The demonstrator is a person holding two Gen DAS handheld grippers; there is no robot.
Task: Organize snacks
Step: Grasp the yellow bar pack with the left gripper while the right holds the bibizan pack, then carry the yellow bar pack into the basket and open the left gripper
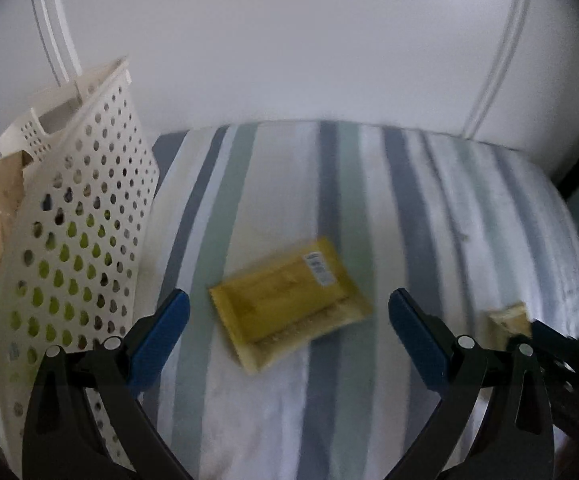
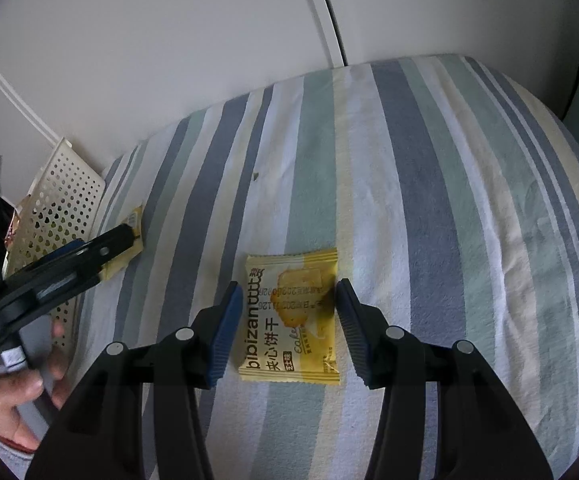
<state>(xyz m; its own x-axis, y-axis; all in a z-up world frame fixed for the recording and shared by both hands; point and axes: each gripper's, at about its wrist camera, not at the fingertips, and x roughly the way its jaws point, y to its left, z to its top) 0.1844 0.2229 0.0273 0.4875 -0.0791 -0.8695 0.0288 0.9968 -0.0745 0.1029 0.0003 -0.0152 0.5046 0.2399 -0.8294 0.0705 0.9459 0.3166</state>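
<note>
Two yellow biscuit packets lie on a striped cloth. In the left wrist view one packet [image 1: 289,304] rests flat, label up, just ahead of and between the blue pads of my left gripper [image 1: 288,300], which is open and apart from it. In the right wrist view the other packet [image 2: 289,320], printed "bibizan", lies between the pads of my right gripper [image 2: 287,290]. That gripper is open and straddles the packet with small gaps on both sides. The right wrist view also shows the left gripper [image 2: 125,236] over the first packet [image 2: 131,224].
A cream perforated basket [image 1: 89,200] with several snack bags inside stands at the cloth's left edge, against a white wall; the basket [image 2: 61,208] also appears at far left. A hand [image 2: 21,400] holds the left gripper's handle. Striped cloth [image 2: 449,240] stretches right.
</note>
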